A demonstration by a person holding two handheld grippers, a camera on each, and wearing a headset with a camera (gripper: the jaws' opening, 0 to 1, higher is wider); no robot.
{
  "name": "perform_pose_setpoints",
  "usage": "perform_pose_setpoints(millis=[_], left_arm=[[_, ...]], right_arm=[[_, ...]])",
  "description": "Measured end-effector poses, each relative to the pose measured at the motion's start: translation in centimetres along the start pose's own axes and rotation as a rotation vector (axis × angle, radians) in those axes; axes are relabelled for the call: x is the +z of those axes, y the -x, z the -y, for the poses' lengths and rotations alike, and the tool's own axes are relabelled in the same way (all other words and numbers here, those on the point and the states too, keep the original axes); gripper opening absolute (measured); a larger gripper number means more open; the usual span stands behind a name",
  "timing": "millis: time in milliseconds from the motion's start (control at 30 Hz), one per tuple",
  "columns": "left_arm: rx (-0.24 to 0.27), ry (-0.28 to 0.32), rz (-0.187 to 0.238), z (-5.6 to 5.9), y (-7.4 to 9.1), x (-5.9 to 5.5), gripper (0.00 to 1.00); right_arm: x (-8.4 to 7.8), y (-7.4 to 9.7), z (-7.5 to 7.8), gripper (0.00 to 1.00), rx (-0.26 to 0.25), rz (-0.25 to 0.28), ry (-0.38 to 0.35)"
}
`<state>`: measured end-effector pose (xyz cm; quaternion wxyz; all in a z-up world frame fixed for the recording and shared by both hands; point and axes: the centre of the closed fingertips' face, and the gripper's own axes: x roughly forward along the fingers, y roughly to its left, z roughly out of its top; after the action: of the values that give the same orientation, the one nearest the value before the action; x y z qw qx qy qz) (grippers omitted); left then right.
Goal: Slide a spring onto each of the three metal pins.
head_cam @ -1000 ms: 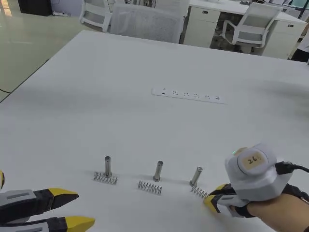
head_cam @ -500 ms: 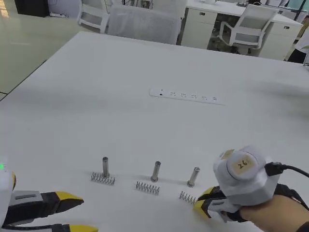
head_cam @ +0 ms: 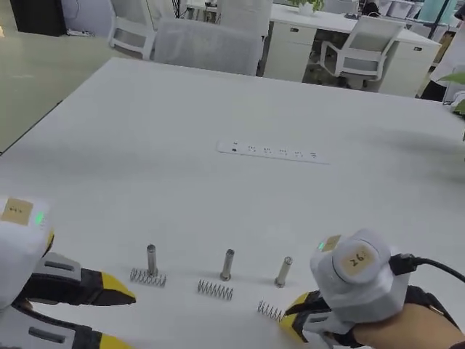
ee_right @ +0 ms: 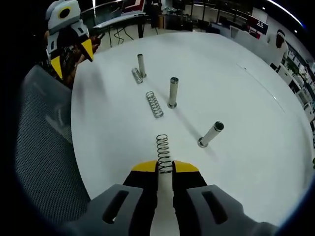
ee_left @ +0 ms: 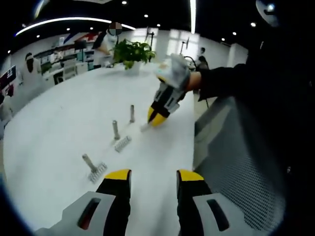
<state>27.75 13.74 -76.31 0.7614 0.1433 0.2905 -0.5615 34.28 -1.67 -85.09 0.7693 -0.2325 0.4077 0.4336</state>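
two yellow jaws of your right gripper (ee_right: 165,167) are clamped on the near end of the nearest spring (ee_right: 162,146). the rest of the coil pokes out ahead over the table (ee_right: 256,98); can't tell if it's lifted or lying flat. the nearest pin (ee_right: 212,134) stands bare just beside it. further out, the middle pin (ee_right: 173,92) and far pin (ee_right: 141,65) are bare too, with the middle spring (ee_right: 154,104) and far spring (ee_right: 136,75) lying loose by their bases. your left gripper (ee_left: 153,179) has its jaws apart, holding nothing, near the table edge. step in hand looks like the first spring's pick, none threaded yet. next move likely calls for lifting, turning the coil upright, lining its free end over the nearest pin's top and lowering; held by one end it may sag, so go slow.
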Motion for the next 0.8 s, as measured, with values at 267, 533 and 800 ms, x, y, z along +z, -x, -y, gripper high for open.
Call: perform_pose_setpoints(millis=[267, 533, 800], left_arm=[[-0.032, -0.078, -0.055, -1.2, 0.5, 0.7, 0.3], [-0.006, -0.001, 0.039, -1.5, -3.4, 0.6, 0.29], [0.028, 0.046, 0.151, -1.5, -5.7, 1.9, 0.25]], right_arm=[[0.3, 0.0, -0.5, 0.07, 0.003, 0.004, 0.013], [0.6, 0.4, -0.9, 0.07, 0.004, 0.019, 0.017], [1.3, 0.5, -2.3, 0.07, 0.042, 0.033, 0.052]])
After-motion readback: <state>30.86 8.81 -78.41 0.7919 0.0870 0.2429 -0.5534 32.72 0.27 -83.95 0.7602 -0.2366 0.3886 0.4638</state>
